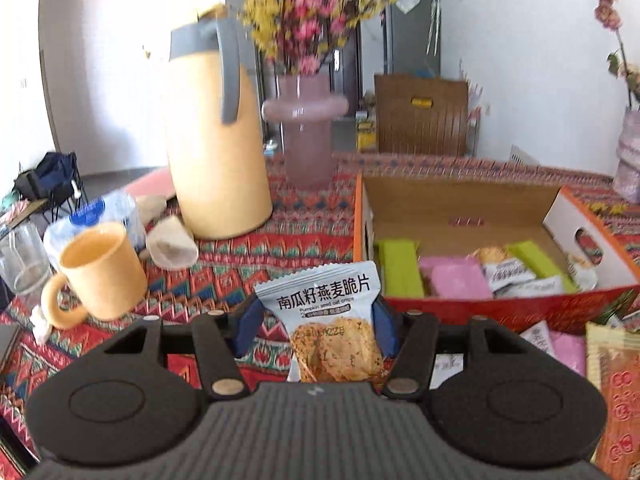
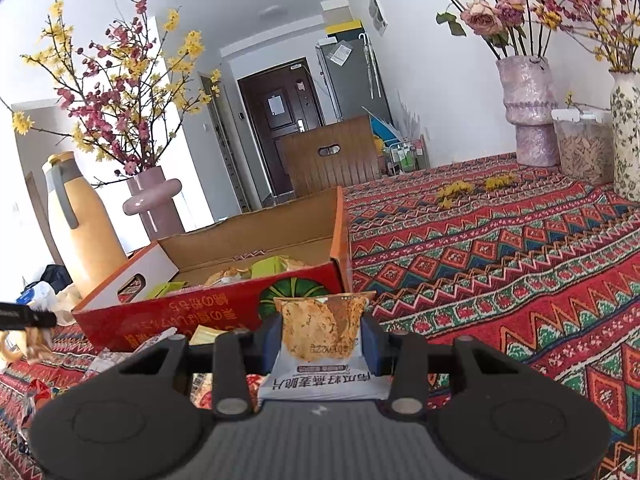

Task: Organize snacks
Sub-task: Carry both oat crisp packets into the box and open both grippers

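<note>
In the left wrist view, a glass [image 1: 20, 256] and a yellow mug [image 1: 100, 272] stood at the far left of the bench [image 1: 248, 264], which was covered with a red patterned cloth. Behind the mug there was a tall yellow thermos jug [image 1: 216, 140] with a grey handle, and next to it a pink vase [image 1: 306, 128] with pink and yellow flowers. The left gripper [image 1: 316, 328] had its jaws closed on a white packet of pumpkin seed oat crisps [image 1: 332, 328], held upright with the printed name on top, above the bench and just in front of the box. To the right, the open cardboard box [image 1: 516, 308] lay on the bench with green, pink and white snack packets [image 1: 456, 276] inside it. More packets [image 1: 560, 344] lay on the cloth in front of the box, at the right edge.

In the right wrist view, the same jug and vase were at the left, and the box [image 2: 192, 316] was in the middle-left, with its red side toward the camera. The right gripper [image 2: 322, 336] had its jaws closed on a second oat crisps packet [image 2: 320, 340], this one upside down, with the text toward the camera. It was held above the cloth, near the right front corner of the box. Far right on the bench stood a pale purple vase [image 2: 528, 112] with dried roses, a clear container [image 2: 582, 144] and a floral vase [image 2: 626, 132]
</note>
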`<state>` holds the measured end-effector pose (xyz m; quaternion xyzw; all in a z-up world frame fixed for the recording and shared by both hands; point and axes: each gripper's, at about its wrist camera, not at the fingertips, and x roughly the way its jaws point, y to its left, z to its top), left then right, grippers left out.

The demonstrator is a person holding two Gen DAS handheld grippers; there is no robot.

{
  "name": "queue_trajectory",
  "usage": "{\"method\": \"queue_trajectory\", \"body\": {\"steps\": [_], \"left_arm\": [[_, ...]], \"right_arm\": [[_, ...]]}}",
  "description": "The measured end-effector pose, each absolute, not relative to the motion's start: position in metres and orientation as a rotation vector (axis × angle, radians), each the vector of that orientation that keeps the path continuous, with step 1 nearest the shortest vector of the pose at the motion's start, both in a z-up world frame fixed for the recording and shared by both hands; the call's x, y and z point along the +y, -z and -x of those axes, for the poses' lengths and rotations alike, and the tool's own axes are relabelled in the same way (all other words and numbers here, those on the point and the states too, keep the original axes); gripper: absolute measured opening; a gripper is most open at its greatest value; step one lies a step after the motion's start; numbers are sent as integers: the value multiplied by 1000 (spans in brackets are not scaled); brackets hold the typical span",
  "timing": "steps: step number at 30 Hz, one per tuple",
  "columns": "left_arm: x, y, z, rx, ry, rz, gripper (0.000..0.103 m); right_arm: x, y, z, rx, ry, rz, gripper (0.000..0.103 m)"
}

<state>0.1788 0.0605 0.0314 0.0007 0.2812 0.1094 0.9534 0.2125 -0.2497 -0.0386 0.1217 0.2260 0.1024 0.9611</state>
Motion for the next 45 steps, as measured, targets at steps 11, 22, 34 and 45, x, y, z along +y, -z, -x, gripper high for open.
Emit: {"method": "queue_trajectory", "body": {"steps": [11, 22, 34, 45], "left_arm": [[46, -73, -173, 431, -165, -5, 59], [27, -87, -199, 373, -129, 31, 59], [30, -58, -252, 400, -152, 92, 59], [38, -29, -268, 461, -133, 113, 59]], "right_arm": [[-228, -3, -205, 377, -253, -178, 40], [-188, -49, -239, 294, -315, -119, 40], [-148, -44, -303, 326, -303, -87, 40], [-147, -16, -318, 384, -309, -90, 40]]}}
